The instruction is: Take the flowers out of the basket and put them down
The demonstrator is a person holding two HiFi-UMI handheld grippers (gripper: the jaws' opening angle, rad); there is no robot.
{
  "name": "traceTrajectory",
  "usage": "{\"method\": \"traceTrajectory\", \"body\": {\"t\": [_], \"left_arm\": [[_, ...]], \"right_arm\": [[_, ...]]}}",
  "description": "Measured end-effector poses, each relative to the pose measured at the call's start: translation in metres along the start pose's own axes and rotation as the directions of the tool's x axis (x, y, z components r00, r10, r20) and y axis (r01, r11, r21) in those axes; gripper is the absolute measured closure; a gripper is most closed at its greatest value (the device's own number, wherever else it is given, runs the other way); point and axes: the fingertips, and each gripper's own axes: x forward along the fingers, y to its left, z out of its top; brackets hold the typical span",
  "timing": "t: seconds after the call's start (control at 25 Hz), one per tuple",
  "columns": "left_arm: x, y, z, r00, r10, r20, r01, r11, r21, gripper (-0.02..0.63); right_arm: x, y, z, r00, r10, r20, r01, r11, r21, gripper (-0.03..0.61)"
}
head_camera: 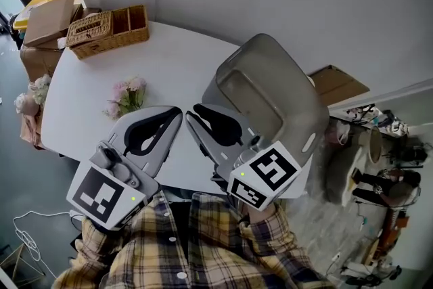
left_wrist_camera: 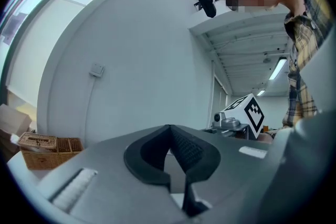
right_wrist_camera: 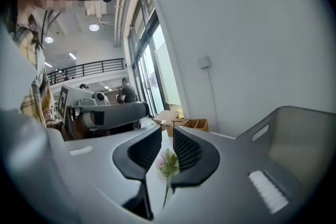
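Observation:
A small bunch of pink flowers [head_camera: 127, 97] with green stems lies on the white table [head_camera: 176, 57], left of the empty grey plastic basket [head_camera: 298, 98]. Both grippers are raised near the table's front edge, tips close together. My left gripper [head_camera: 179, 112] has its jaws shut with nothing in them [left_wrist_camera: 169, 128]. My right gripper [head_camera: 191, 109] stands beside it, its jaws a narrow gap apart [right_wrist_camera: 167, 131]. Through that gap the flowers [right_wrist_camera: 168, 162] show lying on the table beyond, not held. The grey basket [right_wrist_camera: 294, 134] is at that view's right.
A wicker box [head_camera: 108, 30] with compartments stands at the table's far left corner, also in the left gripper view [left_wrist_camera: 47, 147]. Cardboard boxes [head_camera: 47, 20] and another bunch of flowers [head_camera: 30, 98] are beyond the table's left end. Cables and clutter lie on the floor at right.

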Motion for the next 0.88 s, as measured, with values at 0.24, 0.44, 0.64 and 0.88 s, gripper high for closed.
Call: {"method": "traceTrajectory", "body": {"t": [0.24,0.44,0.64,0.88], "left_arm": [[0.020,-0.036,0.002,0.999,-0.035,0.005,0.034,0.999,0.015,0.601],[0.032,-0.069,-0.005,0.998,-0.068,-0.013,0.069,0.998,0.015,0.601],[0.048,-0.093,-0.007,0.996,-0.083,-0.018,0.083,0.996,0.020,0.601],[0.065,-0.115,-0.007,0.994,-0.105,-0.015,0.105,0.994,0.017,0.600]], "right_arm": [[-0.055,-0.014,0.017,0.995,-0.067,0.079,0.069,0.997,-0.024,0.522],[-0.092,-0.023,0.023,0.987,-0.098,0.126,0.103,0.994,-0.034,0.540],[-0.118,-0.031,0.024,0.982,-0.120,0.147,0.129,0.990,-0.051,0.560],[-0.139,-0.042,0.024,0.979,-0.127,0.158,0.137,0.989,-0.055,0.572]]}}
